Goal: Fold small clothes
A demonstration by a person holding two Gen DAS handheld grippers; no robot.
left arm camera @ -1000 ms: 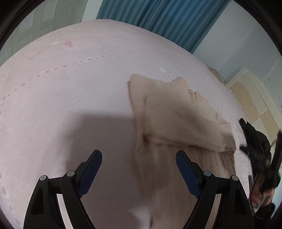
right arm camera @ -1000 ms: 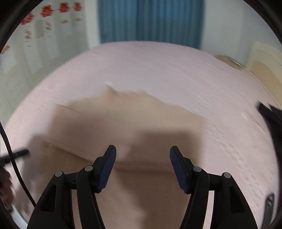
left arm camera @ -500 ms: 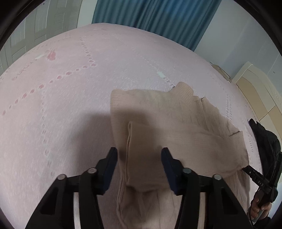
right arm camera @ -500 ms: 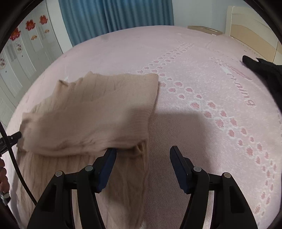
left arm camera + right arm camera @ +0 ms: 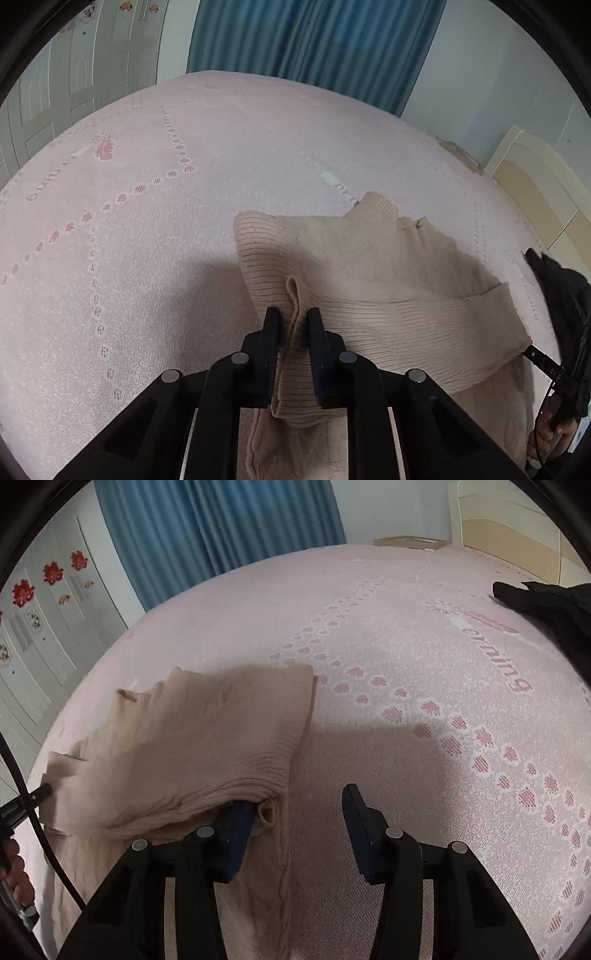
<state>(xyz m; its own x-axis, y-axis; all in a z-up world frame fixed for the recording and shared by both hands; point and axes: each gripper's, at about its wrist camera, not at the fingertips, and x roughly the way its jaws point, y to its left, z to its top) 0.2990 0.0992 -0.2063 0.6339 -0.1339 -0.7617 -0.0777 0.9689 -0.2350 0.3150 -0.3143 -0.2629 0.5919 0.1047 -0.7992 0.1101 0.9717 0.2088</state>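
Right gripper (image 5: 297,821) jaws have just been closing but stand apart, left finger (image 5: 236,834) tucked under the folded edge of the beige knit sweater (image 5: 192,746), right finger on bare pink bedspread (image 5: 406,672). Black garment (image 5: 554,605) lies well apart, far right.

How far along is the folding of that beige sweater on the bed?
One fold looks done: part of the beige sweater already lies doubled over itself on the pink bed. The left gripper, jaws just closing, pinches the folded edge; the right gripper, also closing, straddles its corner without clamping. Further folds likely remain.
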